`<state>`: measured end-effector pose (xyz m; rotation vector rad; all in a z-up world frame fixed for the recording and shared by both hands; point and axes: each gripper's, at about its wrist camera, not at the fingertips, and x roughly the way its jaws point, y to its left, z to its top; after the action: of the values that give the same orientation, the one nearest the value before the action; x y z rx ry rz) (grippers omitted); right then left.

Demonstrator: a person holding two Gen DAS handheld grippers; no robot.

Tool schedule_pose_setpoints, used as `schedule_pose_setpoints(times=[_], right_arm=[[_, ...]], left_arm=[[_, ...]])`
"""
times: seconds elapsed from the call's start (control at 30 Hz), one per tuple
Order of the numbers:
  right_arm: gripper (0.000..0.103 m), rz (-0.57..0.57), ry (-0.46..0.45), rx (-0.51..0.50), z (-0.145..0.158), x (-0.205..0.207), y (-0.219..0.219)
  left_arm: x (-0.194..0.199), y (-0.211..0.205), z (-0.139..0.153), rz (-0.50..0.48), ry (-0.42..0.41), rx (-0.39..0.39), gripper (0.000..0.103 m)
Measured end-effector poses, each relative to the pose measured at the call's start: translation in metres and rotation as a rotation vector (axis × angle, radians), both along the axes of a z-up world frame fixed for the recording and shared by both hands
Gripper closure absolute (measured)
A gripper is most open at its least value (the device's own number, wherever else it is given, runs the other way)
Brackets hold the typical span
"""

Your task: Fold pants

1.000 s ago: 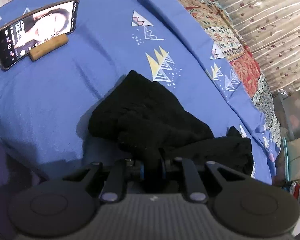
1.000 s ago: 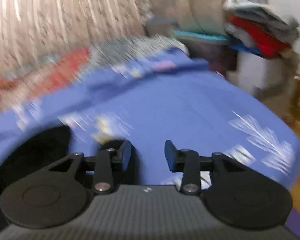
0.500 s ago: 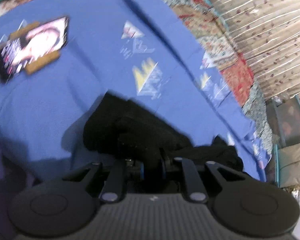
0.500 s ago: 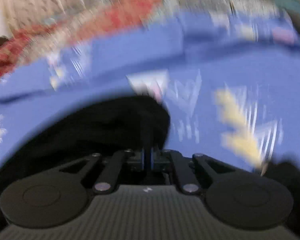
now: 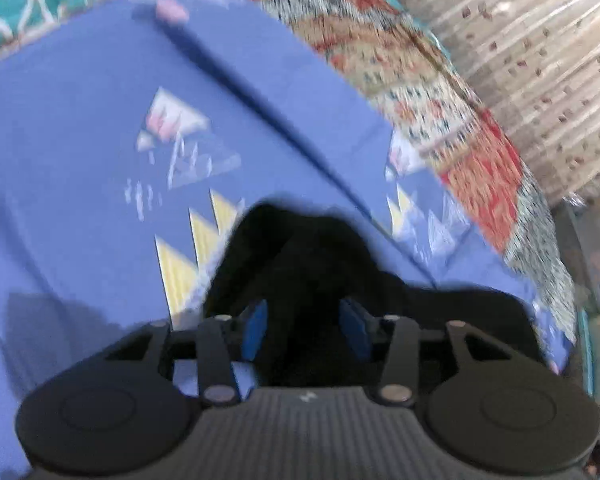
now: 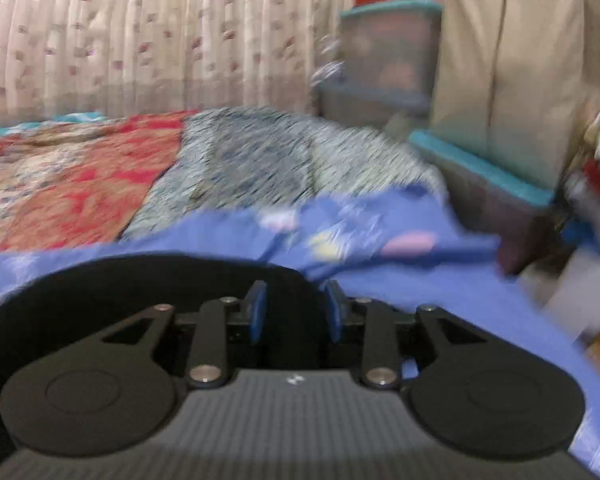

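Note:
The black pants point(image 5: 300, 264) lie bunched on the blue bed sheet point(image 5: 68, 168). My left gripper point(image 5: 303, 330) is open, its blue pads point(image 5: 254, 330) apart, with black cloth lying between them. In the right wrist view the pants point(image 6: 100, 292) spread dark across the lower left. My right gripper point(image 6: 294, 316) is open too, its pads point(image 6: 257, 316) a little apart with black cloth between them. Both views are blurred by motion.
A red and grey patterned quilt point(image 6: 100, 184) lies along the bed's far side below a beige curtain point(image 6: 140, 32). Teal-lidded plastic bins point(image 6: 384, 52) and a beige bag point(image 6: 512, 60) stand past the bed's end. The sheet's edge drops off at right.
Both grippers were shut on the pants half a second ago and have opened. The left view has swung away from the phone; the right view has tilted up toward the curtain.

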<state>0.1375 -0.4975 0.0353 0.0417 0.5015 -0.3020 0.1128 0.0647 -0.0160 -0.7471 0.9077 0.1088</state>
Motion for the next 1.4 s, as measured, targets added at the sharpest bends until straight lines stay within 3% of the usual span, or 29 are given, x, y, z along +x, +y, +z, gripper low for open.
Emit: schedule_pose_setpoints(times=[0.13,0.23,0.37,0.47,0.53,0.63,0.73,0.77,0.8,0.83,0.87,0.93,1.0,1.23,1.33,1.4], right_arm=[[0.068,0.056,0.007,0.069,-0.022,-0.065,-0.013],[0.062,0.012,0.013,0.083,-0.032,-0.093,-0.022],[0.061,-0.031,0.018,0.164,-0.047,-0.114,-0.037],[0.058,-0.044,0.004,0.225,-0.05,-0.135,-0.041],[0.058,0.008,-0.009,0.298,-0.048,-0.135,-0.036],[0.058,0.114,-0.003,0.312,-0.044,-0.125,-0.006],[0.058,0.207,-0.006,0.322,-0.041,-0.119,0.028],[0.058,0.231,-0.007,0.323,-0.041,-0.117,0.039],[0.058,0.252,-0.001,0.317,-0.042,-0.116,0.048],[0.058,0.266,0.009,0.307,-0.044,-0.117,0.058],[0.058,0.277,0.021,0.288,-0.045,-0.117,0.064],[0.058,0.288,0.031,0.217,-0.047,-0.123,0.074],[0.058,0.269,0.028,0.147,-0.048,-0.13,0.073],[0.058,0.099,0.002,0.184,-0.048,-0.16,0.027],[0.058,0.055,0.009,0.184,-0.051,-0.167,0.017],[0.058,0.018,0.008,0.195,-0.053,-0.172,0.01]], left_arm=[[-0.018,-0.007,-0.017,0.003,0.05,-0.022,0.055],[-0.008,-0.013,-0.013,-0.021,0.045,-0.011,0.053],[0.02,-0.015,-0.007,-0.017,0.023,-0.014,0.039],[0.051,-0.029,-0.011,-0.053,0.038,-0.051,0.037],[0.072,-0.052,-0.016,-0.115,0.045,-0.045,0.037],[0.098,-0.097,-0.031,-0.207,0.096,-0.007,0.037],[0.118,-0.141,-0.047,-0.239,0.174,0.171,0.036],[0.122,-0.148,-0.052,-0.246,0.185,0.202,0.039],[0.125,-0.154,-0.057,-0.255,0.197,0.24,0.057],[0.125,-0.157,-0.061,-0.26,0.217,0.279,0.088],[0.124,-0.152,-0.065,-0.263,0.233,0.261,0.095],[0.11,-0.138,-0.061,-0.237,0.206,0.205,0.096],[0.087,-0.124,-0.047,-0.23,0.154,0.214,0.096],[-0.06,-0.059,-0.005,-0.205,-0.033,0.132,0.096],[-0.123,-0.038,-0.014,-0.178,-0.036,0.12,0.097],[-0.153,-0.028,-0.028,-0.14,0.016,0.153,0.097]])
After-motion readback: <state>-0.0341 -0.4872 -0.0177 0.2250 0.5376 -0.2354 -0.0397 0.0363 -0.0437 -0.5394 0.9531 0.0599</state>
